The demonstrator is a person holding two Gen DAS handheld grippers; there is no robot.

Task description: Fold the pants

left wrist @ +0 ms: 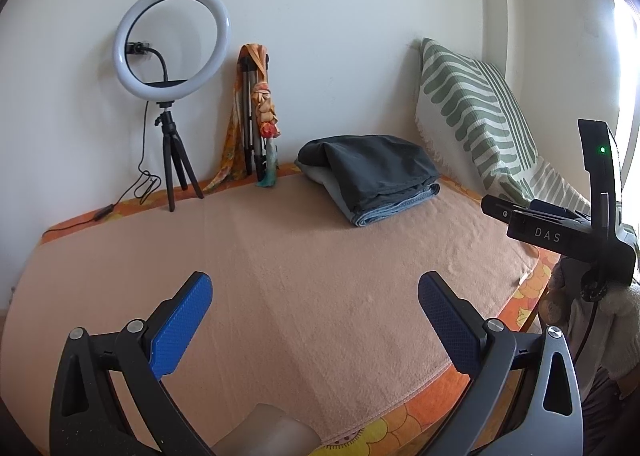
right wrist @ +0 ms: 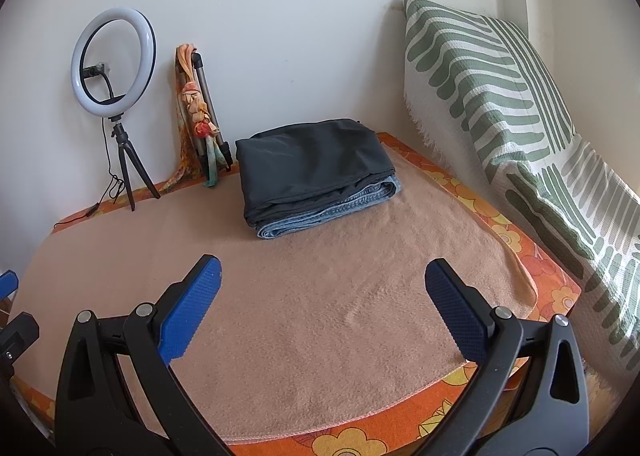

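Dark grey folded pants (left wrist: 372, 164) lie on top of folded blue jeans (left wrist: 394, 210) at the far side of the peach blanket (left wrist: 300, 288). The same stack shows in the right wrist view, with the dark pants (right wrist: 308, 160) above the jeans (right wrist: 332, 210). My left gripper (left wrist: 316, 296) is open and empty, held above the blanket well short of the stack. My right gripper (right wrist: 322, 284) is open and empty, also short of the stack. The right gripper's body (left wrist: 560, 228) shows at the right edge of the left wrist view.
A ring light on a small tripod (left wrist: 172, 44) stands at the back left with its cable trailing. A folded tripod wrapped in an orange scarf (left wrist: 256, 112) leans on the wall. A green-striped cushion (right wrist: 492, 84) leans along the right. The flowered orange sheet edge (right wrist: 552, 272) borders the blanket.
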